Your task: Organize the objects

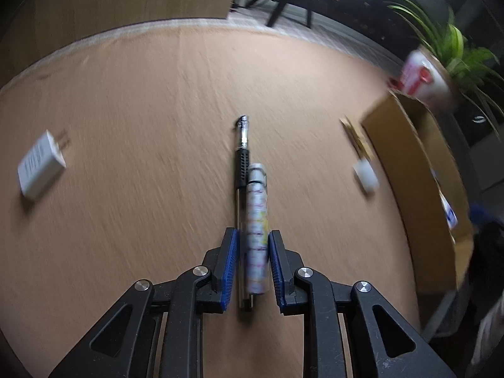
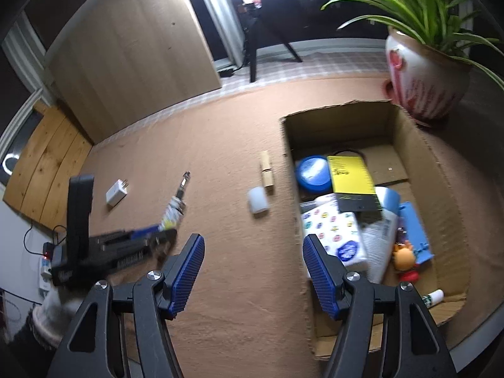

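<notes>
My left gripper [image 1: 253,252] is shut on two pens held side by side: a black gel pen [image 1: 242,163] with a clear tip and a patterned white pen [image 1: 257,217]. Both stick out ahead of the blue pads over the brown table [image 1: 141,100]. In the right wrist view the left gripper [image 2: 157,231] comes in from the left with the pens [image 2: 174,208] pointing away. My right gripper [image 2: 253,239] stands open with nothing between its fingers, just left of the open cardboard box [image 2: 422,163].
On the table lie a white charger plug [image 2: 117,192] [image 1: 41,165], a white cap [image 2: 258,201] [image 1: 365,174] and a wooden clip [image 2: 267,173]. The box holds a tissue pack, a blue lid, a yellow booklet and several small items. A potted plant [image 2: 422,85] stands behind it.
</notes>
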Motion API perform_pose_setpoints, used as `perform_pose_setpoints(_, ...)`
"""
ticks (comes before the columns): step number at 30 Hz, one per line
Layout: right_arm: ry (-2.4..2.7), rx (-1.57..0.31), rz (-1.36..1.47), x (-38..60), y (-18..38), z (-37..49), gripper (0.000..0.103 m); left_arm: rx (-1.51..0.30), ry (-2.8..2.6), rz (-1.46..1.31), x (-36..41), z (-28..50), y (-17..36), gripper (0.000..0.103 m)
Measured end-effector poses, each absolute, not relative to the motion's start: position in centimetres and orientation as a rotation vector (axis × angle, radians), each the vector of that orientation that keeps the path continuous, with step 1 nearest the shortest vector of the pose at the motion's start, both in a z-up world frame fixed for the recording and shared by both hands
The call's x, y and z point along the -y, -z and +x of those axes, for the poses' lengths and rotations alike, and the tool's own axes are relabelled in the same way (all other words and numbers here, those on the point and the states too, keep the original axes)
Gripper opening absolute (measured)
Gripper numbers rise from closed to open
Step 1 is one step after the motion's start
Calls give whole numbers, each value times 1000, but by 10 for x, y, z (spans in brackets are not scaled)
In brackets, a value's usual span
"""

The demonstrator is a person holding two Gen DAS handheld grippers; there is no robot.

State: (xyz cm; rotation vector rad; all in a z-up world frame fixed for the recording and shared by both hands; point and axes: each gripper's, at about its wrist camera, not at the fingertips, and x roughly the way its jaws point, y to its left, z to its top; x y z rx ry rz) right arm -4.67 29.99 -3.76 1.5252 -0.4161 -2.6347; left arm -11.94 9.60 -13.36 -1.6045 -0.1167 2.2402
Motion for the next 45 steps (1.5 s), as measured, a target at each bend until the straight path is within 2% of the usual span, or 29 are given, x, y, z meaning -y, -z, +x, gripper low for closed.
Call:
perform_pose_setpoints(1, 2628, 408, 1526, -296, 38, -47, 61, 116, -2228, -1599, -96, -112, 132, 43)
perform_pose_setpoints(3, 2621, 401, 1527, -293, 39, -49, 61, 114, -2258, -1565, -94, -101, 126, 55)
perform_pose_setpoints(9, 2599, 407, 1533, -284, 43, -50, 61, 116, -2307, -1476, -90, -93, 110, 53)
perform_pose_setpoints(12, 2592, 402, 1537, -281, 44, -48, 61, 110, -2269, -1467, -97, -95, 111, 36)
perform_pose_setpoints(13, 2593, 403, 1538, -280, 44, -47, 61, 105, -2252, -1465, -98, -94, 111, 35)
perform_pose_setpoints(25, 2598, 464, 1555, -293, 47, -39, 61, 175, -2168, -1525, -115, -106, 138, 35)
perform_pose_setpoints(35, 2566, 465, 1564, -284, 56, -57, 61, 223, -2197, -1495, -116, -105, 130, 35)
perform_pose_setpoints(40, 2527, 406, 1578, -266, 66, -74, 61, 47, -2369, -1474, -105, -109, 120, 35)
perform_pose_setpoints(45, 2484, 328, 1616, -247, 80, -92, 61, 4, -2316, -1530, -110, -120, 133, 35)
